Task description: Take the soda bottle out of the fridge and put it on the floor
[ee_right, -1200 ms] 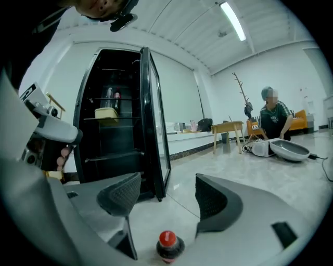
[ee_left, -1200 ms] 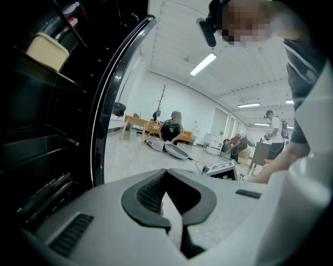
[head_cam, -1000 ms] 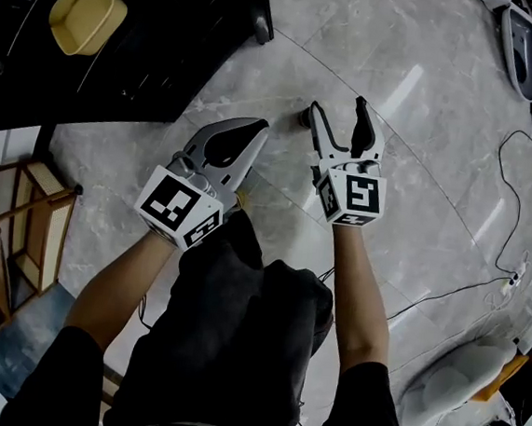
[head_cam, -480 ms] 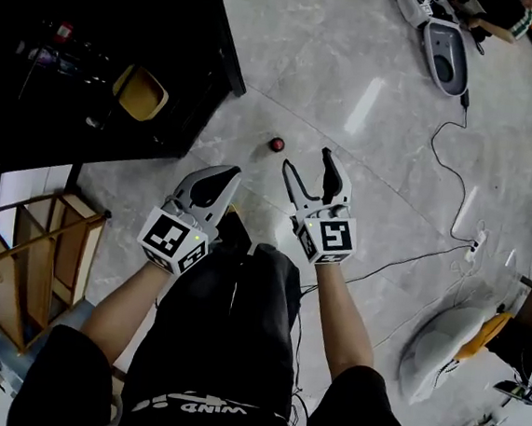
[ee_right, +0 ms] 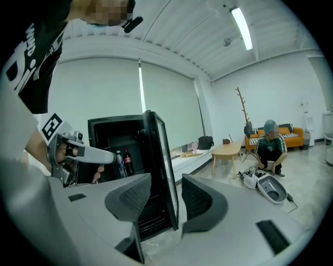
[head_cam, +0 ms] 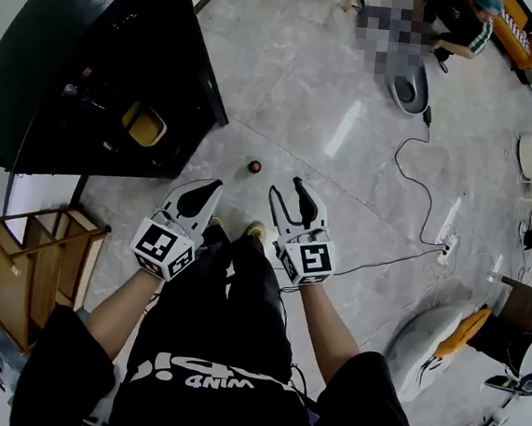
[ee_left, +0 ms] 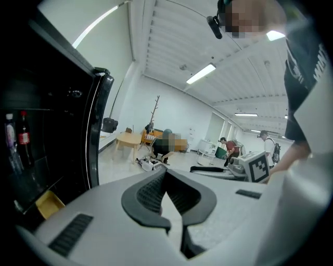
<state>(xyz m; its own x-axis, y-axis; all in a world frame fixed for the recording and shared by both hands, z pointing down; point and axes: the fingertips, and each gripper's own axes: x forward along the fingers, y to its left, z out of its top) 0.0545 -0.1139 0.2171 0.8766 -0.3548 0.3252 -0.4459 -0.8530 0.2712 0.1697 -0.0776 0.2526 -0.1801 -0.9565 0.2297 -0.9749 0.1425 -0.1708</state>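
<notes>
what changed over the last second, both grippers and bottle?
Both the left gripper and the right gripper rose away from the floor as the person stood up. The right jaws have just been closing partway, with nothing between them. Unchanged: soda bottle on the floor, left jaws shut, fridge open.

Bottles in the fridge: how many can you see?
2: a clear bottle and a dark red-capped bottle, side by side on a shelf in the open fridge. More may be hidden in the dark.
</notes>
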